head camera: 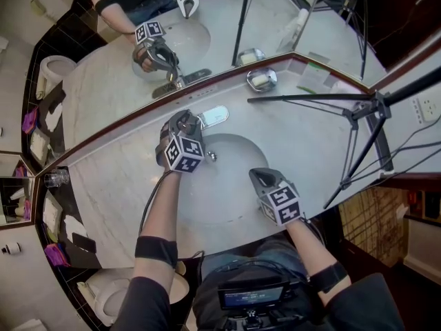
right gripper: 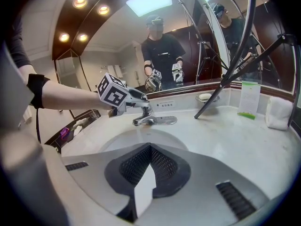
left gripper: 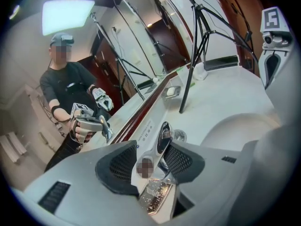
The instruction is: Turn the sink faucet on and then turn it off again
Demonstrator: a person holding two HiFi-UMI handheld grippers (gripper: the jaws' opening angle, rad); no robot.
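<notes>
The chrome faucet (head camera: 200, 121) stands at the back rim of the oval sink (head camera: 231, 198) in a marble counter. My left gripper (head camera: 180, 126) reaches it from the left, and its lever handle (left gripper: 164, 134) sits between the two black pads (left gripper: 123, 166), which press on it. From the right gripper view the left gripper (right gripper: 140, 100) grips the lever above the spout (right gripper: 143, 121); I see no water stream. My right gripper (head camera: 259, 178) hangs over the sink's front right rim, jaws shut (right gripper: 147, 163) on nothing, pointing at the faucet.
A mirror (head camera: 227, 19) runs along the back of the counter. A soap dish (head camera: 262, 79) sits right of the faucet, and a black tripod (head camera: 358, 112) stands on the counter's right side. A glass (head camera: 56, 178) is at far left, a toilet (head camera: 103, 298) below left.
</notes>
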